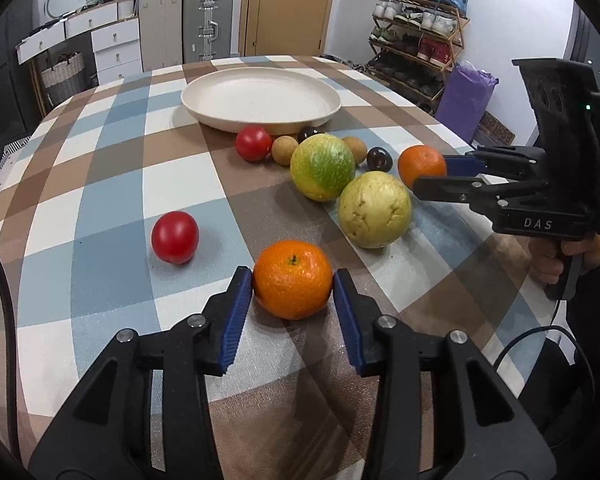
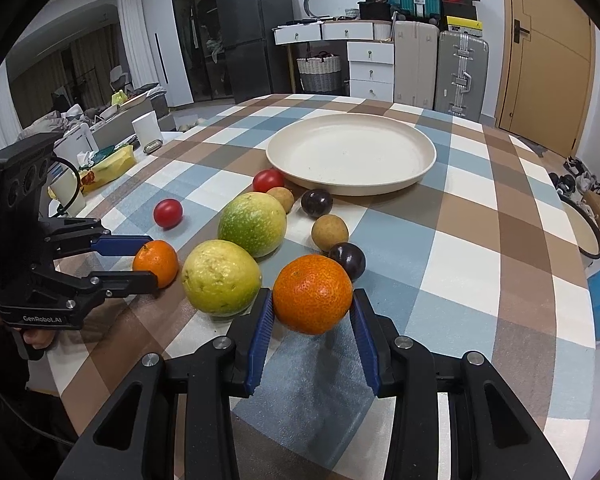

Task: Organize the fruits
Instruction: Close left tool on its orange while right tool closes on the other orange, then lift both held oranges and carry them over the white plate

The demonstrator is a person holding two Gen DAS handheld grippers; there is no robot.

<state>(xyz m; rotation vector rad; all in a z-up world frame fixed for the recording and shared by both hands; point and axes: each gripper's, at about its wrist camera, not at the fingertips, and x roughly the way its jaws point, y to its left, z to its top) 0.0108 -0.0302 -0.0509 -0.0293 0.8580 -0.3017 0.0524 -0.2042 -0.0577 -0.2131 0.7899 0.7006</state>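
Oranges (image 1: 293,285) (image 2: 313,293) sit clamped in both tongs (image 1: 293,286) (image 2: 313,300); only the left view shows the shoe rack (image 1: 416,36).

Table (image 1: 100,152), checked cloth in blue, brown and white. Resting on it: one cream plate (image 1: 261,100); two tomatoes (image 1: 175,237) (image 1: 253,143); two oranges (image 1: 293,280) (image 1: 421,165); green-yellow fruit (image 1: 323,167); yellow fruit (image 1: 374,209); two small brown fruits (image 1: 285,150); two dark plums (image 1: 379,159).

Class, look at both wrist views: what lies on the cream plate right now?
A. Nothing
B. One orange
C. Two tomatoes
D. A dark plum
A: the cream plate shows only bare surface, while each tool, left and right, brackets an orange on the table.
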